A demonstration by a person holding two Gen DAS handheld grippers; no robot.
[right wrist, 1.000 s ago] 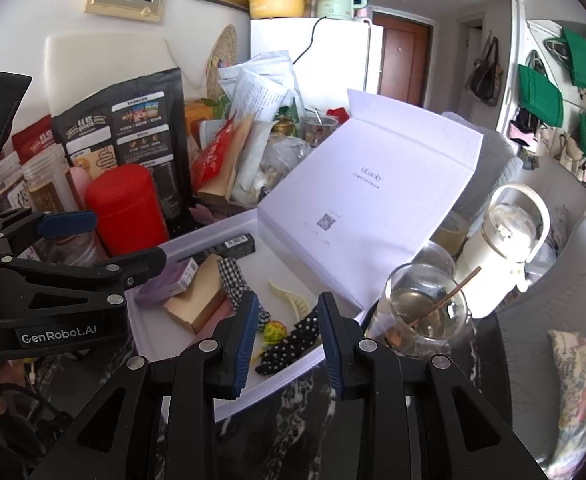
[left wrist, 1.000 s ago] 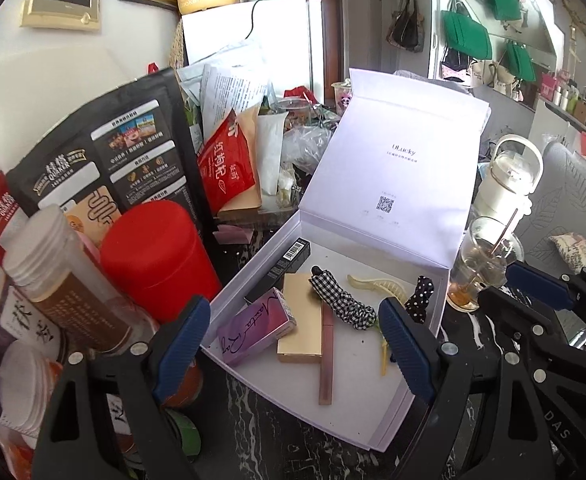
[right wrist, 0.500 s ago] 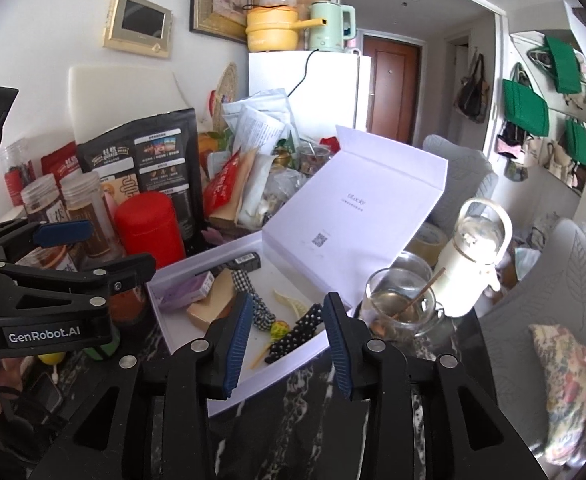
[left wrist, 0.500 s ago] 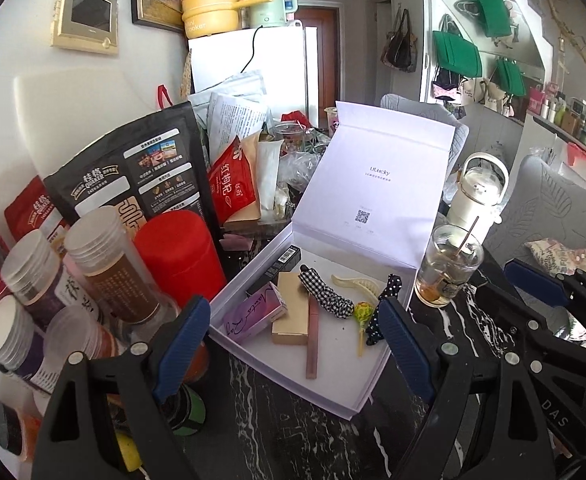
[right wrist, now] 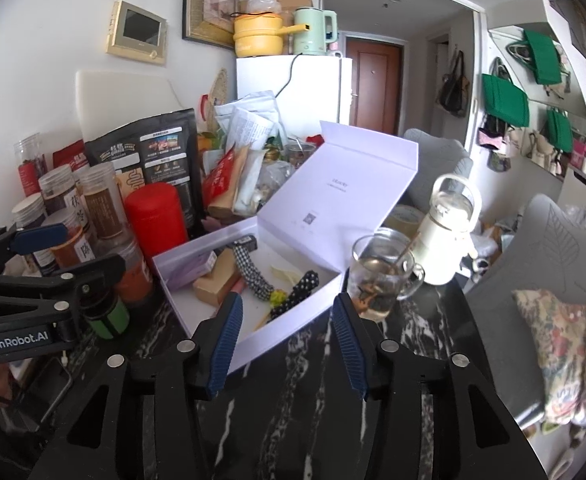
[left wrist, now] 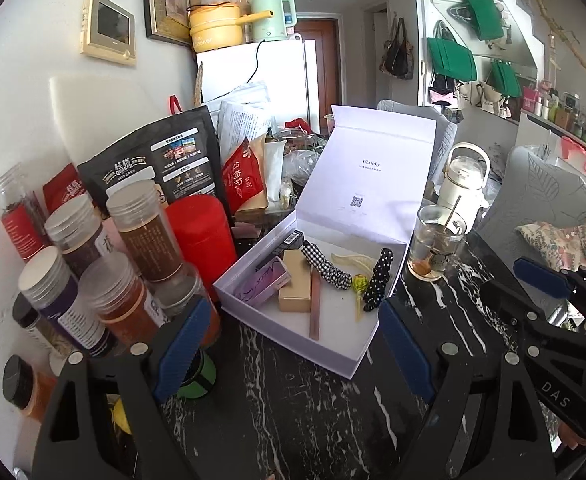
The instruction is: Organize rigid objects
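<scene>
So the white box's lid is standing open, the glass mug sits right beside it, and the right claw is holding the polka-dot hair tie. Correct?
Not quite. The right claw holds nothing: its jaws are opening with only dark tabletop between them, as the right wrist view shows. The polka-dot hair tie lies inside the white box. The lid does stand open, and the glass mug sits right beside it.

White lidded gift box (left wrist: 345,356) on black marble desk (left wrist: 293,420), lid raised behind. Inside: gold box (left wrist: 295,286) left, checked scrunchie (left wrist: 325,268) middle, dotted scrunchie (left wrist: 379,280) right. Red canister (left wrist: 201,236) left of box; glass mug (left wrist: 433,246) right.
</scene>
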